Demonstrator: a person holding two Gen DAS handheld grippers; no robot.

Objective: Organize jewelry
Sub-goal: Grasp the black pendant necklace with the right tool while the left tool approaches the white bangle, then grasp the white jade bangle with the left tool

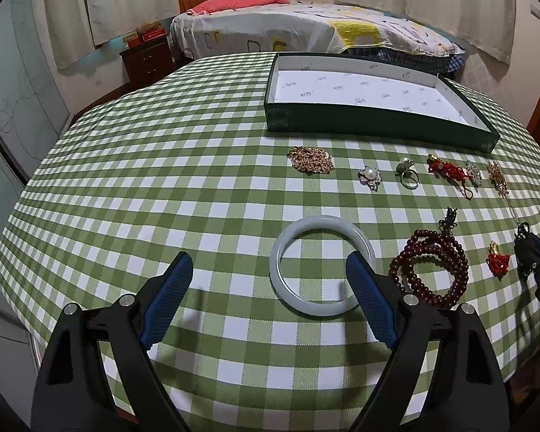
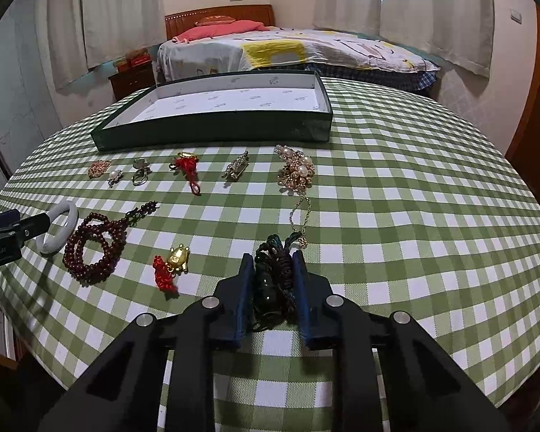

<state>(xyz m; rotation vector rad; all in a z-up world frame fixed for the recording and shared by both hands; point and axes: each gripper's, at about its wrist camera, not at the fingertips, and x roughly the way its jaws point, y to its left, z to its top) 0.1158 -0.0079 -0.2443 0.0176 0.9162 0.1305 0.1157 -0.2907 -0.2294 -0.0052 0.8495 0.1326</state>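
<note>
A pale jade bangle point(image 1: 320, 264) lies on the checked cloth. My left gripper point(image 1: 270, 270) is open, its right finger inside the ring and the left finger well to the left. In the right wrist view my right gripper point(image 2: 273, 261) is shut on a dark green corded pendant point(image 2: 271, 280) low over the table. Dark red beads point(image 2: 90, 248), a gold turtle charm with red knot point(image 2: 172, 264), a pearl cluster brooch point(image 2: 297, 171), a red knot charm point(image 2: 187, 165), a ring point(image 2: 140, 174) and small brooches lie in rows. The green box point(image 2: 216, 129) stands behind them.
The box is shallow with a white printed lining point(image 1: 370, 90) and holds nothing. A gold chain pile point(image 1: 311, 160) lies left of the small pieces. A bed point(image 1: 306, 25) and a nightstand point(image 1: 145, 59) stand beyond the table's far edge.
</note>
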